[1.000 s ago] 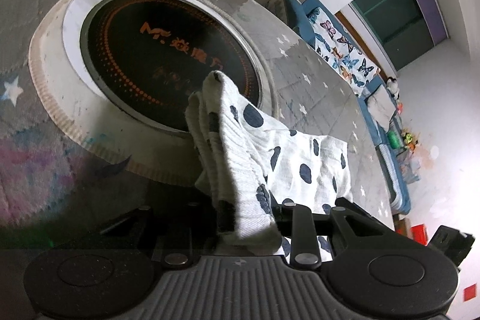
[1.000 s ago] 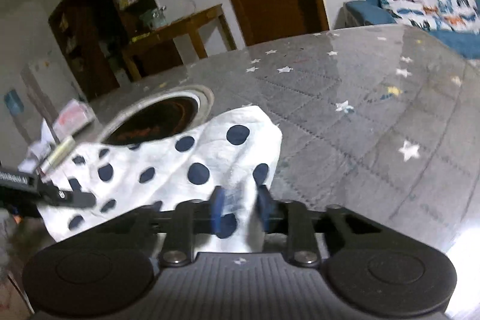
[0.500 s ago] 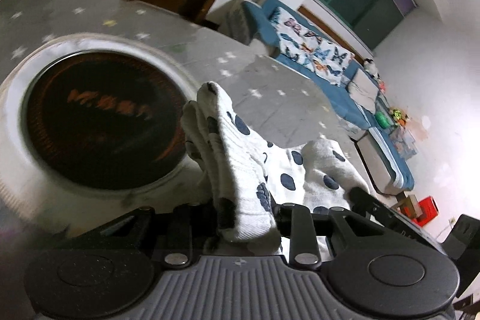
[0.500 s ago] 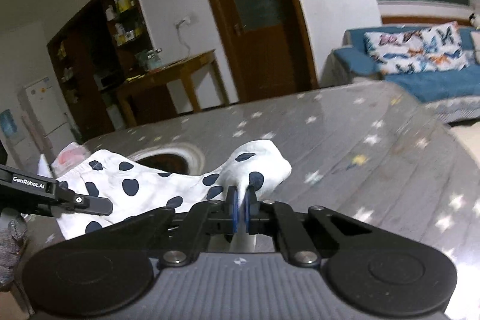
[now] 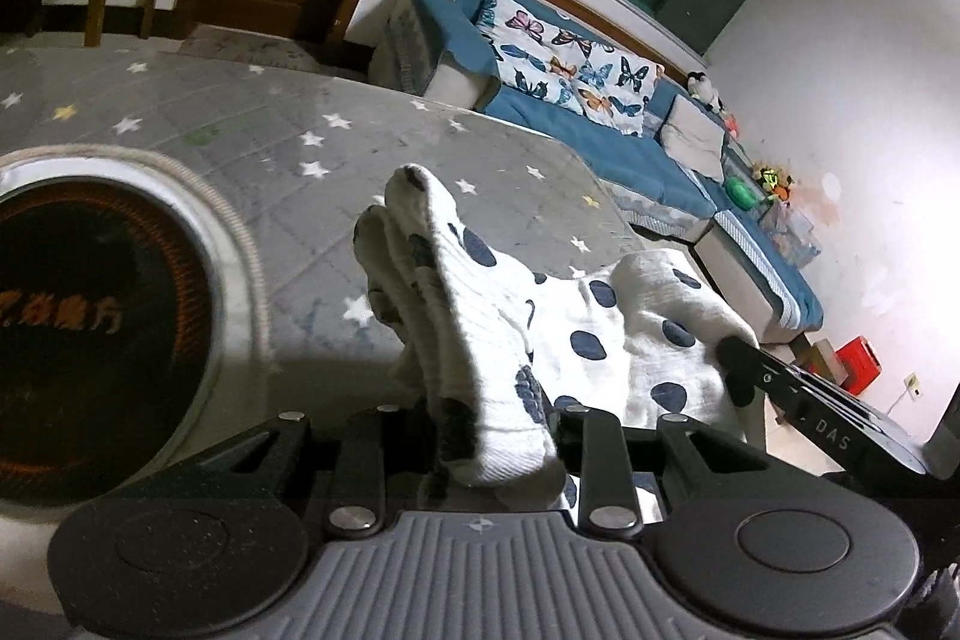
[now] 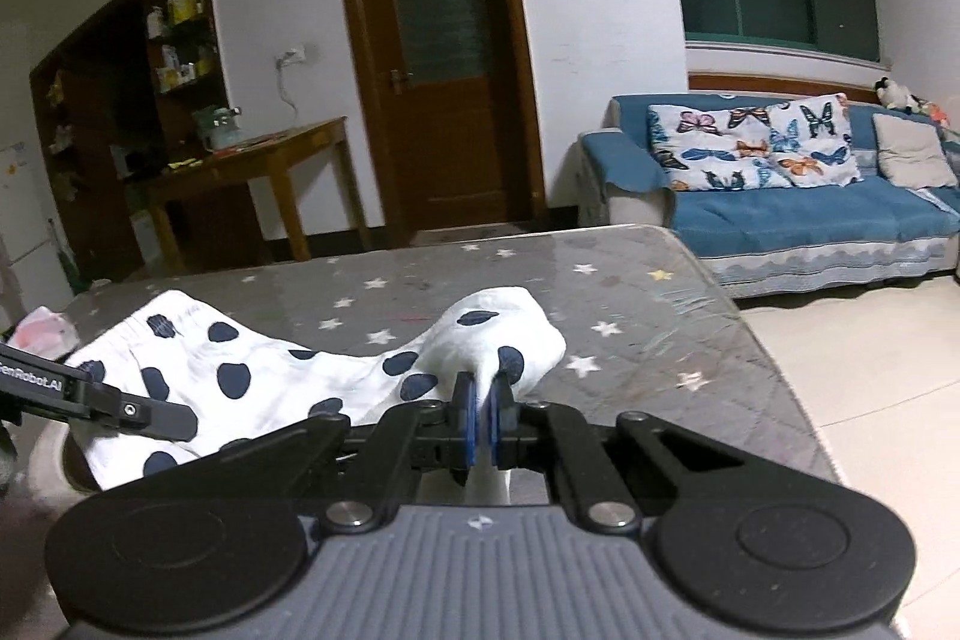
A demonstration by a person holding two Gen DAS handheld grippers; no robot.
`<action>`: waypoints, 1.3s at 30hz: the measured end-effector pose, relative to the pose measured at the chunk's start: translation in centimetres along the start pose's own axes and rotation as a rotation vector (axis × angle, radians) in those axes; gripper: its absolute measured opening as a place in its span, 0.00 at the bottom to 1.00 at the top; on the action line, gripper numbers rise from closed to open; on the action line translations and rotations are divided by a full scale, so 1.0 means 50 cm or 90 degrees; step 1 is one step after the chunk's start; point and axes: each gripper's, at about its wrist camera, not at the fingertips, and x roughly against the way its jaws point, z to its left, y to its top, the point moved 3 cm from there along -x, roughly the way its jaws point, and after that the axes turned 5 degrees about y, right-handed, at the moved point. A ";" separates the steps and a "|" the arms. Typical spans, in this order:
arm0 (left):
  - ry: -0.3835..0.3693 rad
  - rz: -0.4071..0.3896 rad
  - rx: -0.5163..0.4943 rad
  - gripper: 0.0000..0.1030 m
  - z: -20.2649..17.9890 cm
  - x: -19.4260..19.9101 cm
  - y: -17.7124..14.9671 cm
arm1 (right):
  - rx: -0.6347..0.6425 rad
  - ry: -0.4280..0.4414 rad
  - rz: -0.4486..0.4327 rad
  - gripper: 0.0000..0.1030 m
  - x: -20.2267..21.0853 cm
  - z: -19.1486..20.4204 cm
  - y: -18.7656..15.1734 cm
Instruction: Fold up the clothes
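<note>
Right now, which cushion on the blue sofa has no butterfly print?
The plain grey cushion, at the right end of the sofa. The two other cushions beside it are white with coloured butterflies; this one shows no pattern.

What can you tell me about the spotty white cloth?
The spotty white cloth is a soft, ribbed-looking white fabric with dark blue dots. Both grippers pinch it: the left gripper clamps a bunched, thick wad of one end, and the right gripper is shut on the other end between blue pads. Between them it hangs in a loose span over the grey star-patterned table cover. Whether its middle touches the cover cannot be told.
</note>
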 end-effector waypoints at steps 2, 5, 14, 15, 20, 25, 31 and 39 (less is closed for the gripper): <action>0.003 0.003 -0.006 0.29 -0.009 -0.014 0.002 | -0.004 -0.007 0.002 0.04 -0.007 -0.014 0.002; 0.009 0.007 -0.017 0.29 -0.025 -0.035 0.003 | -0.006 -0.016 0.010 0.04 -0.021 -0.027 -0.005; 0.026 0.024 -0.036 0.30 -0.054 -0.083 0.001 | -0.014 -0.043 0.035 0.04 -0.063 -0.064 -0.024; 0.028 0.027 -0.038 0.30 -0.055 -0.088 -0.001 | -0.015 -0.046 0.038 0.04 -0.068 -0.069 -0.026; 0.043 0.044 -0.045 0.33 -0.054 -0.114 -0.011 | -0.019 -0.060 0.054 0.04 -0.093 -0.087 -0.039; 0.057 0.049 -0.056 0.33 -0.052 -0.127 -0.018 | -0.021 -0.065 0.068 0.04 -0.109 -0.091 -0.053; 0.070 0.047 -0.079 0.33 -0.060 -0.134 -0.022 | -0.019 -0.077 0.079 0.08 -0.119 -0.100 -0.061; 0.086 0.050 -0.084 0.45 -0.058 -0.133 -0.023 | -0.012 -0.080 0.073 0.20 -0.106 -0.097 -0.064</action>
